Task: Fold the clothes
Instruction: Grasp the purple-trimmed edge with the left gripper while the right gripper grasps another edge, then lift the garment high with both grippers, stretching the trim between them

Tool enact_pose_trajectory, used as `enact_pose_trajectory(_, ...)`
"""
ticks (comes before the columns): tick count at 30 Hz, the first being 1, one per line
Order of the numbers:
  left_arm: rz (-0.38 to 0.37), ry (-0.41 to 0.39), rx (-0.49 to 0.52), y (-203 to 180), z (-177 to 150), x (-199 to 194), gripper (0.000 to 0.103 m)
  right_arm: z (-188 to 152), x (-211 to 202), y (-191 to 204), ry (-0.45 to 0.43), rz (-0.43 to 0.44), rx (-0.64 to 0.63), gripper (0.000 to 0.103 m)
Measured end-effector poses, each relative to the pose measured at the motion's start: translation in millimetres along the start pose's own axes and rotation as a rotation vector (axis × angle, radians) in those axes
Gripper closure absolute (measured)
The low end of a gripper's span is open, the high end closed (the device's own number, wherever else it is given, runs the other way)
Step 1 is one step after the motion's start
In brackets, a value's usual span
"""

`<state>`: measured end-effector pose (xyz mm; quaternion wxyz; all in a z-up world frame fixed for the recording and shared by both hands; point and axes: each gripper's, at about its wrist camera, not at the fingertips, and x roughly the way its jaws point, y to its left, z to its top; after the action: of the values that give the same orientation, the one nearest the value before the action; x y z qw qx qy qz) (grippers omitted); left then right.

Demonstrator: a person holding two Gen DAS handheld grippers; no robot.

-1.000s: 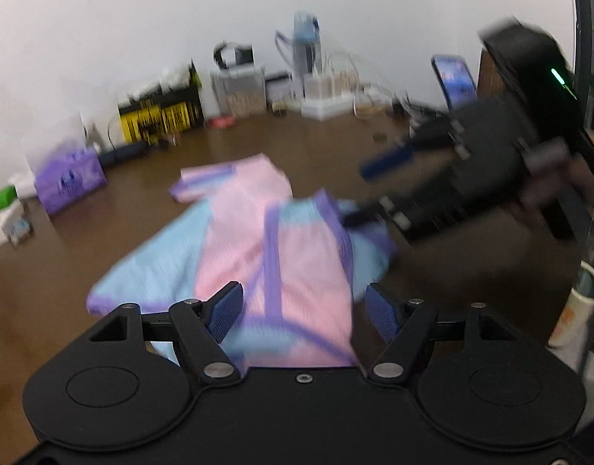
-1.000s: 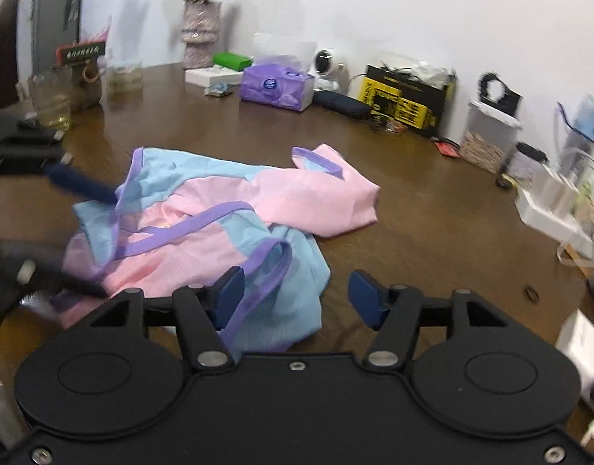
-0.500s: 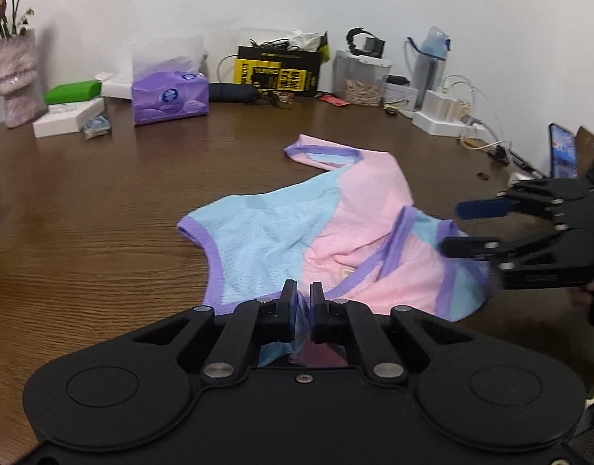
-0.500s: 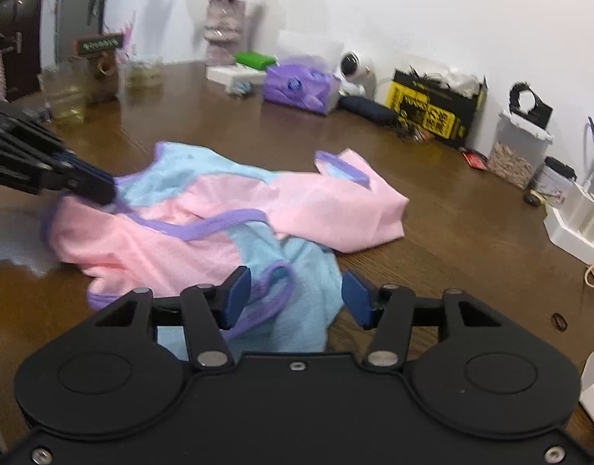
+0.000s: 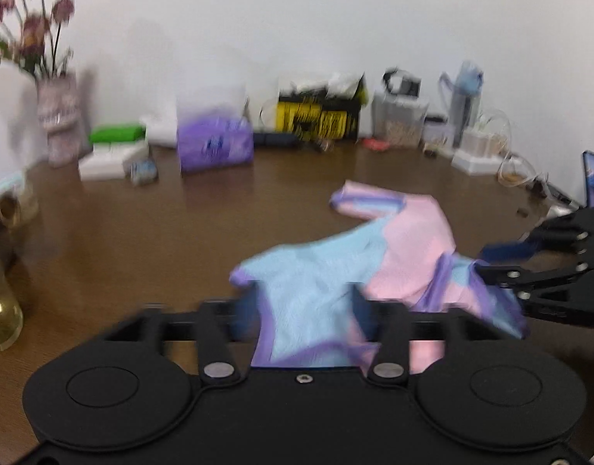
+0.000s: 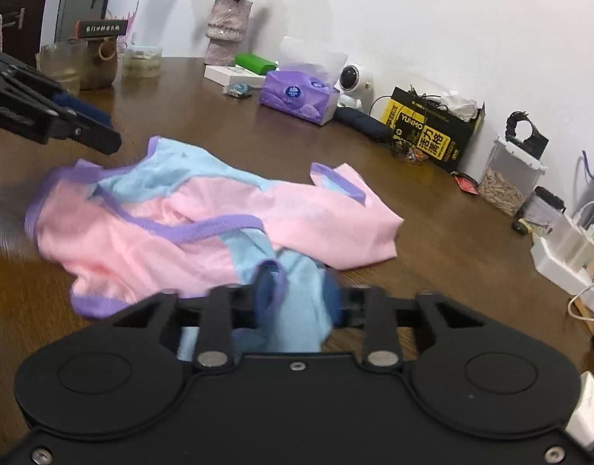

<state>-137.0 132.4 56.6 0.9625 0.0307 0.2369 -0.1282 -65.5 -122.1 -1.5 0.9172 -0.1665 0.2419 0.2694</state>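
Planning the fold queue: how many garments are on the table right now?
1. The pink and blue garment lies crumpled in the middle of the table. No other clothing shows, though the table's near edge is hidden from both cameras.

1. A purple tissue box (image 6: 299, 97) sits on the brown wooden table (image 6: 432, 209) near the far wall.
2. Left of it, a vase of flowers (image 6: 227, 29).
3. Right of it, a yellow-and-black box (image 6: 432, 131) and a clear container of seeds (image 6: 506, 182).
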Motion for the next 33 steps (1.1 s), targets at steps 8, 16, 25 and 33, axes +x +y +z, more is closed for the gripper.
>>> enact_pose_trajectory(8, -0.177, -0.049, 0.095, -60, -6, 8, 0.026, 28, -64, -18, -0.199, 0.081, 0.199, 0.099)
enact_pose_trajectory(16, -0.169, -0.104, 0.082, -86, -3, 20, 0.059, 29, -96, -12, -0.261, 0.066, 0.212, 0.099)
enact_pose_trajectory(25, -0.044, 0.003, 0.059, -48, -9, 26, 0.084, 5, -82, -8, -0.163, -0.047, 0.178, 0.099)
enact_pose_trajectory(33, -0.042, 0.005, 0.097, -49, -1, 20, 0.097, -13, -74, 11, -0.108, -0.08, 0.106, 0.085)
